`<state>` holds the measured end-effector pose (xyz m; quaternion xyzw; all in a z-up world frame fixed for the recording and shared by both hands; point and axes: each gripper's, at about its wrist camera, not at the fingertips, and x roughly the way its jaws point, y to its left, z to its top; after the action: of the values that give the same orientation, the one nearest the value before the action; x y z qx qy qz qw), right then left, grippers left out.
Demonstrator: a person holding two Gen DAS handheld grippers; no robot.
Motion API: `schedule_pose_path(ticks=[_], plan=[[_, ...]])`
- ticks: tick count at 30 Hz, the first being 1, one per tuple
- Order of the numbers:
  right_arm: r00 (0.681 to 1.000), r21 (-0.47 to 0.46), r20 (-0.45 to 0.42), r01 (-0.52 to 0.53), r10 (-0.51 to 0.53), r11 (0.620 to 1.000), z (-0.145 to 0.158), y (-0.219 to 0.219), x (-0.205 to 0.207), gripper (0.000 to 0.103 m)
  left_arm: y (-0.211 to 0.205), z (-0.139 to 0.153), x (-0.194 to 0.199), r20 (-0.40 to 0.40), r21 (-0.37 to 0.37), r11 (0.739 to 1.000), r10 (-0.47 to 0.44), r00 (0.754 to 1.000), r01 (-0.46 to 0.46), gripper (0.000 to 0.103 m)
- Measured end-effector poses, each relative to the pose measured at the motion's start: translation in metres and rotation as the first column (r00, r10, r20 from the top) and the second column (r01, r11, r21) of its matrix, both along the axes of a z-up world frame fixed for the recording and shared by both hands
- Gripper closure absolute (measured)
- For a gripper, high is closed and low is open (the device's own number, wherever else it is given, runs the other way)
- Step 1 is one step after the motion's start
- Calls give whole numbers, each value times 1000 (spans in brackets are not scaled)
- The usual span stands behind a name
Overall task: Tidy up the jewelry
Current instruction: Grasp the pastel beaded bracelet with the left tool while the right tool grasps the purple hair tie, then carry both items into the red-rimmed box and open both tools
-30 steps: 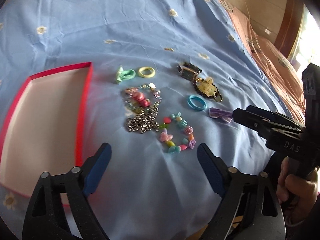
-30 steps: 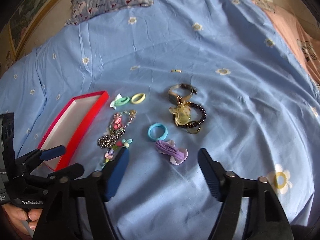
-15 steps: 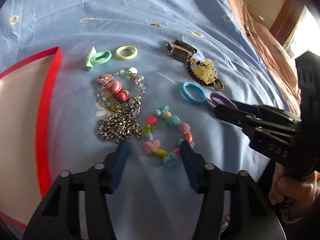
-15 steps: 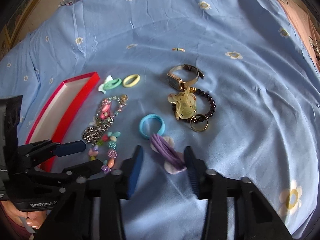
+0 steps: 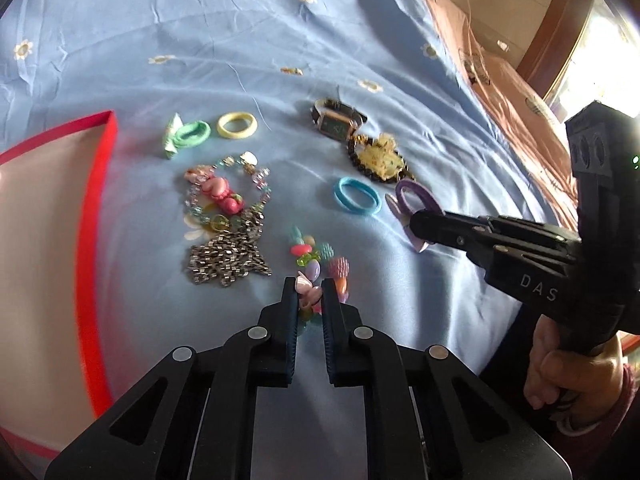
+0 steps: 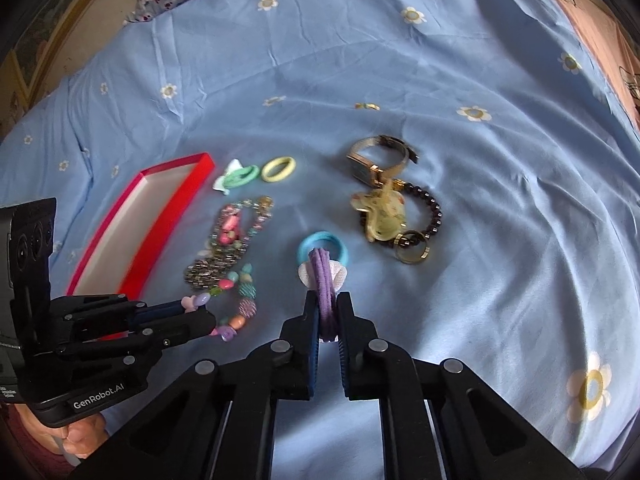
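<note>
Purple elastic hair tie (image 6: 325, 288), its long axis running straight away from the camera, is pinched in the right claw (image 6: 327, 300). Plastic bead bracelet (image 5: 320, 268) is clamped in the left claw (image 5: 309, 286), on the blue bedsheet (image 6: 400, 60) beside the red box (image 6: 160, 216).

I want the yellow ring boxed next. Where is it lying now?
The yellow ring lies on the blue sheet, just right of the green hair tie in the right wrist view, beyond the far corner of the red box, left of the watch.
</note>
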<state>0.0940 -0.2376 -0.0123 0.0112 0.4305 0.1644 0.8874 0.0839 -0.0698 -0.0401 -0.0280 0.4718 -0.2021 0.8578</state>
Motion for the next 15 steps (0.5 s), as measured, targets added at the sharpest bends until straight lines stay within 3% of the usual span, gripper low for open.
schedule_pose_path(ticks=[15], plan=[[992,93,-2,-125,126,988,19,56,-8,95,69,54,-34,108,-88,991,111,988,-101,96]])
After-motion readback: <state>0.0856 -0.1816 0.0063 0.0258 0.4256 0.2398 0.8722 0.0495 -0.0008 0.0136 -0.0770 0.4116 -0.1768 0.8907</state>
